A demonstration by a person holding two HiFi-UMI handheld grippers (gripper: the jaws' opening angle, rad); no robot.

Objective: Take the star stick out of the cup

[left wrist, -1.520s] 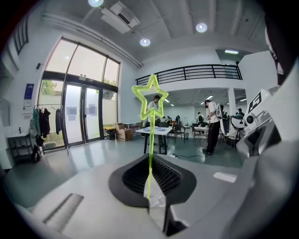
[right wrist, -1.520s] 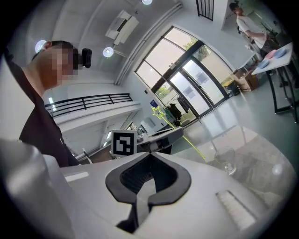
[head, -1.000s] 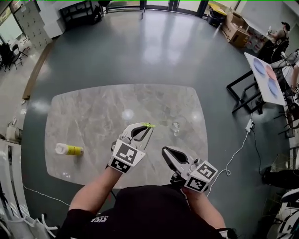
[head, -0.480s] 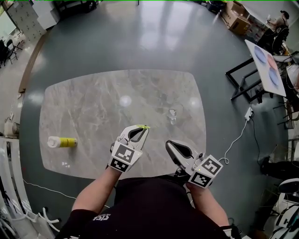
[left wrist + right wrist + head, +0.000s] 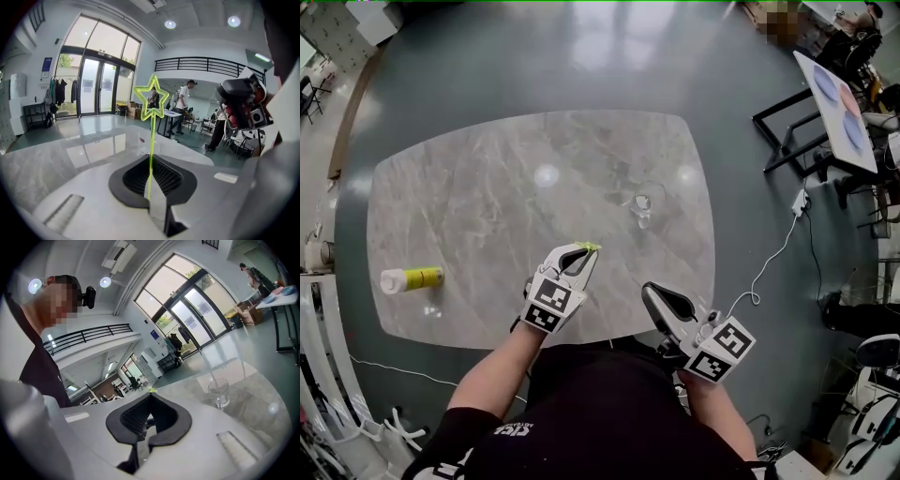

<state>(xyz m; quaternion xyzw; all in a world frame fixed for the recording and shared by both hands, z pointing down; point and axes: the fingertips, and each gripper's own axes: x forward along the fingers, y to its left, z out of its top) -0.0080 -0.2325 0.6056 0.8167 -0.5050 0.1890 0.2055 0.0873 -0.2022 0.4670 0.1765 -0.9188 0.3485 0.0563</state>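
While the fingers of the left gripper (image 5: 584, 250) pinch the star stick (image 5: 152, 108) over the tabletop's (image 5: 487, 206) near edge, apart from the cup (image 5: 640, 208), the right gripper's (image 5: 655, 292) fingers sit closed, empty.

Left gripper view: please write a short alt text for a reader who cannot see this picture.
The left gripper holds a thin yellow-green star stick upright between its closed jaws, with the star outline at the top. Behind it, a clear cup stands on the grey marble table, in a bright hall with glass doors.
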